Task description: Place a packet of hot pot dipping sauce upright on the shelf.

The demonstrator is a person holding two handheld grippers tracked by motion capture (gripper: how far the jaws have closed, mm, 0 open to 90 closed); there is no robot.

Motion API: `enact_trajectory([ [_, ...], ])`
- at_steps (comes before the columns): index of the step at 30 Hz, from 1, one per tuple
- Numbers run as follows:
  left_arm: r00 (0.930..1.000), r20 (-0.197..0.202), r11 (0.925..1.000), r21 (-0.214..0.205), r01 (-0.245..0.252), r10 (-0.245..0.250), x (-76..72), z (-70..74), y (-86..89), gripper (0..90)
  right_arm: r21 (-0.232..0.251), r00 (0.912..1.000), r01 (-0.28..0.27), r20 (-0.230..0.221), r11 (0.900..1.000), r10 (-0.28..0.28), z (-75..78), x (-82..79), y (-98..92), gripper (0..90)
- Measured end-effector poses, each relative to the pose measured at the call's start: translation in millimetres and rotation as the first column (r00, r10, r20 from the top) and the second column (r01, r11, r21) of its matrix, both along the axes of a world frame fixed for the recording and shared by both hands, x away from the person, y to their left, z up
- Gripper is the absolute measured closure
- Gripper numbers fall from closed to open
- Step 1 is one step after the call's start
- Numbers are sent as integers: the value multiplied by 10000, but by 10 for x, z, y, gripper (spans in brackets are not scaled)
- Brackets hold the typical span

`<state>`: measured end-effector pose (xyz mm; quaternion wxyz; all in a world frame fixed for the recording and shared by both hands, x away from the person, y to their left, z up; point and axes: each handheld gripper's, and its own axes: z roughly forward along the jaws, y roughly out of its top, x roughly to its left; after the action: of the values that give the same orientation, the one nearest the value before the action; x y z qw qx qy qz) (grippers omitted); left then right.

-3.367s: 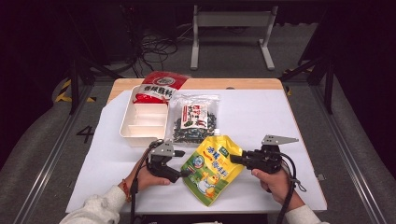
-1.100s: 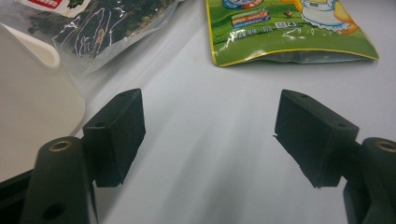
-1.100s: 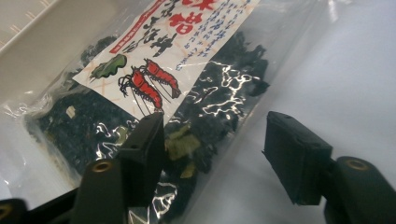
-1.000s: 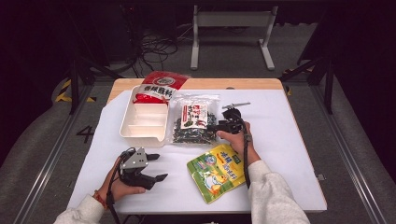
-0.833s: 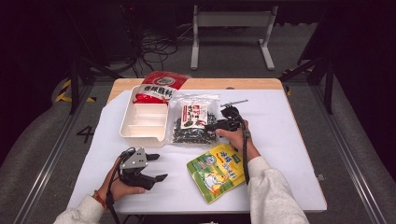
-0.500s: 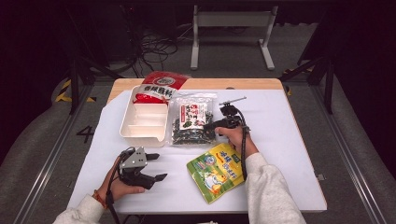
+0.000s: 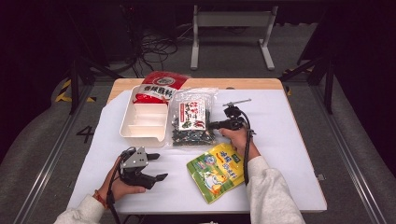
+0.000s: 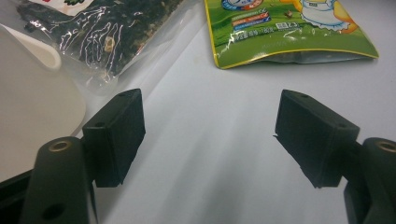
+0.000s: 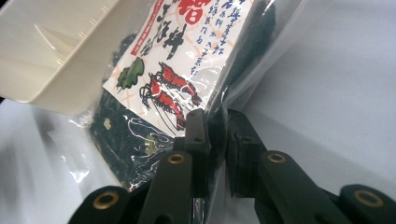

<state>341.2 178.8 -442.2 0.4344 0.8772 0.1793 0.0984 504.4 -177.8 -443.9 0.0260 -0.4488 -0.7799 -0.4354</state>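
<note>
Right gripper (image 7: 211, 125): jaws have just been closing and now pinch the edge of the clear bag (image 7: 191, 119) of dark snack.
Clear bag: lies flat mid-table, touching the white tray (image 7: 144, 122).
Left gripper (image 7: 158, 167): jaws spread wide over bare tablecloth, holding nothing.
Green pouch (image 7: 218, 170): near the table's front edge, just below the clear bag.

floor (image 7: 51, 154): painted "4" left of the desk | red bag (image 7: 159, 86): white band with Chinese characters, too small to read | clear seaweed bag (image 9: 187, 60): white label, red and black brush characters above two red shrimp | green-yellow pouch (image 8: 289, 28): fine print and a barcode-like strip, not legible
</note>
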Motion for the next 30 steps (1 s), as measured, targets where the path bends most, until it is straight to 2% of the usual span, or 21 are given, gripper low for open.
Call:
enact_trajectory([
  [2, 10000, 6, 10000, -39, -50, 50, -1, 6, 1, 248, 0, 9997, 22, 223, 10000, -22, 16, -43, -3, 815],
  [5, 9999, 26, 9998, -157, -124, 124, -5, 23, 9, 245, 103, 9965, 6, 833, 9999, -15, 85, -156, -7, 820],
  [6, 9999, 26, 9998, -157, -124, 124, -5, 23, 9, 243, 103, 9965, 6, 833, 9999, -15, 85, -156, -7, 820],
  [13, 9993, 35, 9988, -328, -368, 369, 49, 78, -11, 225, 67, 9772, 89, 2119, 9999, -102, 190, -427, -122, 824],
  [14, 9993, 51, 9985, -391, -379, 382, 73, 96, -19, 218, 143, 9710, -2, 2391, 9999, -32, 201, -462, -150, 826],
  [16, 9990, -45, 9970, -630, -442, 440, 123, 129, -46, 202, -45, 9594, -54, 2819, 10000, 65, 225, -533, -199, 826],
  [17, 9989, -233, 9965, -722, -422, 407, 156, 143, -70, 191, 11, 9502, -189, 3111, 9998, 176, 234, -576, -222, 828],
  [18, 9988, -286, 9964, -739, -409, 389, 176, 150, -86, 180, -196, 9406, -261, 3381, 9995, 312, 247, -625, -245, 833],
  [19, 9986, -325, 9962, -760, -430, 406, 198, 156, -110, 173, -187, 9356, -378, 3506, 9991, 420, 257, -655, -259, 833],
  [21, 9981, -473, 9959, -790, -437, 401, 247, 170, -163, 161, -276, 9174, -649, 3917, 9975, 706, 289, -738, -284, 833],
  [22, 9981, -415, 9963, -722, -474, 445, 265, 182, -186, 150, -349, 9140, -729, 3976, 9967, 808, 298, -773, -292, 833],
  [24, 9978, -392, 9956, -753, -557, 528, 308, 211, -216, 145, -382, 8936, -1017, 4356, 9941, 1082, 302, -834, -310, 833],
  [25, 9969, -479, 9940, -873, -662, 622, 341, 236, -231, 141, -422, 8891, -1091, 4427, 9931, 1165, 303, -855, -316, 832],
  [26, 9963, -587, 9914, -1109, -697, 635, 374, 257, -245, 136, -354, 8793, -1302, 4577, 9909, 1319, 297, -888, -330, 832],
  [27, 9963, -587, 9914, -1109, -697, 635, 374, 257, -245, 136, -354, 8793, -1302, 4577, 9909, 1319, 297, -888, -330, 832],
  [28, 9955, -665, 9908, -1131, -741, 669, 403, 277, -259, 136, -423, 8669, -1471, 4756, 9882, 1494, 291, -922, -337, 832],
  [29, 9946, -688, 9902, -1110, -853, 779, 426, 295, -276, 132, -428, 8601, -1565, 4852, 9867, 1575, 285, -944, -340, 831],
  [30, 9939, -741, 9878, -1265, -904, 814, 455, 316, -294, 131, -360, 8521, -1687, 4969, 9850, 1640, 282, -963, -349, 831],
])
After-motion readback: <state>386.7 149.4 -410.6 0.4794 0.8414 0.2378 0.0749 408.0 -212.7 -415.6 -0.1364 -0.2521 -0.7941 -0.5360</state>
